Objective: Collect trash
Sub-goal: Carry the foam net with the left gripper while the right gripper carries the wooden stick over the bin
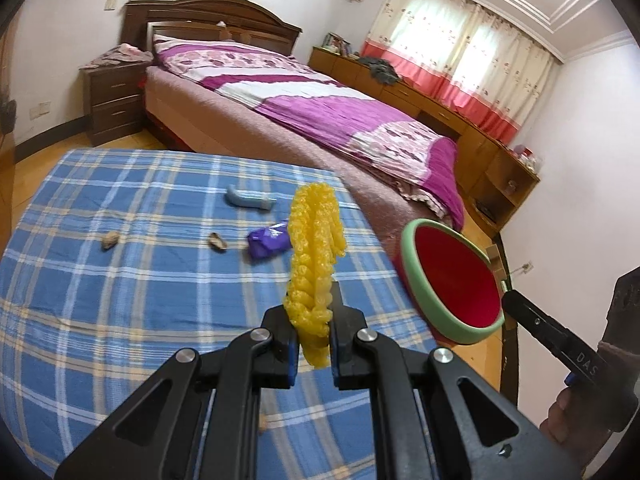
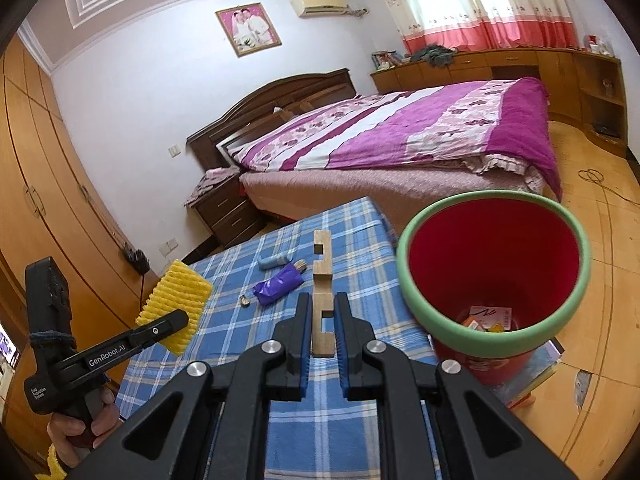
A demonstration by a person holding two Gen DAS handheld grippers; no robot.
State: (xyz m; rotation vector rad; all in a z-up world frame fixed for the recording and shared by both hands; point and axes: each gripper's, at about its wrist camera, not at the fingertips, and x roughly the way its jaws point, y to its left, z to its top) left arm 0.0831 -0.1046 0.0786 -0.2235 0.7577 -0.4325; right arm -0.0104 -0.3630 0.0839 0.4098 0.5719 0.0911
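Note:
My left gripper (image 1: 314, 312) is shut on a yellow foam fruit net (image 1: 316, 248) and holds it above the blue plaid table (image 1: 120, 280); the net (image 2: 176, 300) also shows at left in the right wrist view. My right gripper (image 2: 323, 320) is shut on a notched wooden piece (image 2: 322, 280) above the table's right part. A red bin with a green rim (image 2: 494, 264) stands right of the table with some trash inside; it also shows in the left wrist view (image 1: 452, 280). On the table lie a purple wrapper (image 1: 268, 242), a light blue tube (image 1: 248, 198) and two nut shells (image 1: 218, 242).
A bed with a purple quilt (image 1: 320, 104) stands behind the table. A dark nightstand (image 1: 114, 100) is at its left, a long wooden cabinet (image 1: 440, 112) under the curtained window. A wardrobe (image 2: 48, 184) lines the left wall. A cable (image 2: 600, 184) lies on the floor.

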